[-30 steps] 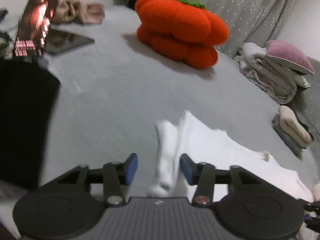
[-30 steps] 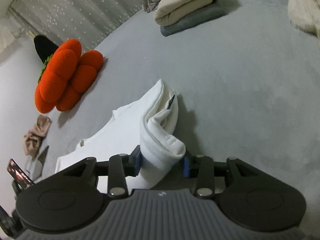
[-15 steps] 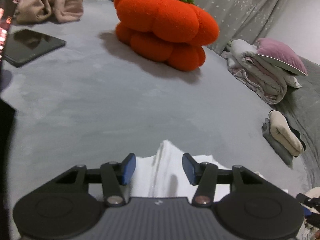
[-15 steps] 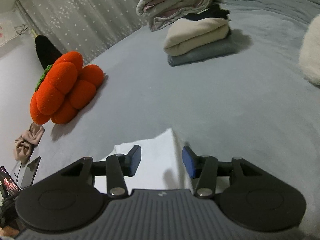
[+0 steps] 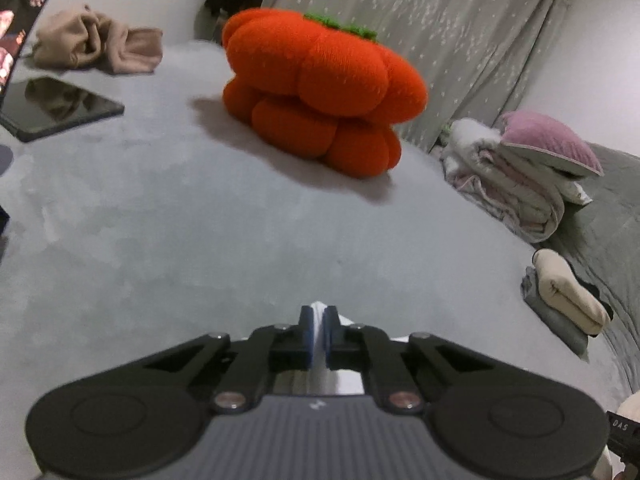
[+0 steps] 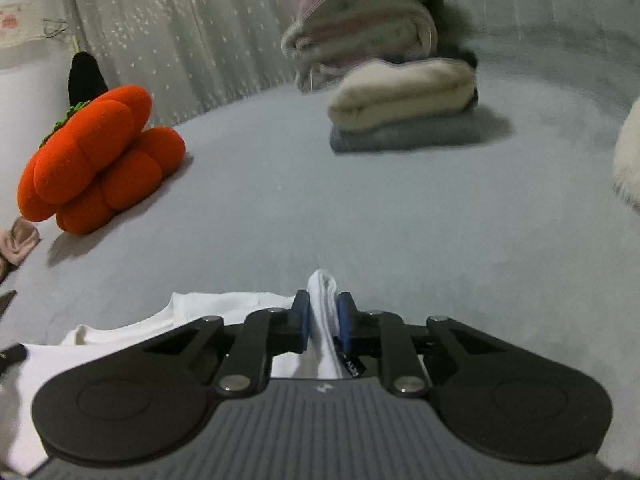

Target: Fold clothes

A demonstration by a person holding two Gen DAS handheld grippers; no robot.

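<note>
Item: white garment (image 6: 168, 320), lower centre of frame, on grey bed (image 6: 400, 220). Left gripper (image 5: 316, 330) clamped on its edge; right gripper (image 6: 323, 322) closing on bunched fold. Step: grasp. Next, likely: lift both corners evenly and fold over.

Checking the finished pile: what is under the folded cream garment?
Under the folded cream garment lies a folded grey-blue garment, on the grey bed cover. Anything beneath that is covered.

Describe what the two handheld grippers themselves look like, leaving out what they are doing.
The left gripper and right gripper look alike: a ribbed dark grey body with a small pale logo, two round black discs at the sides, black linkage arms with silver rivets, and blue pads on the fingertips. No cables or sleeves are visible.
</note>
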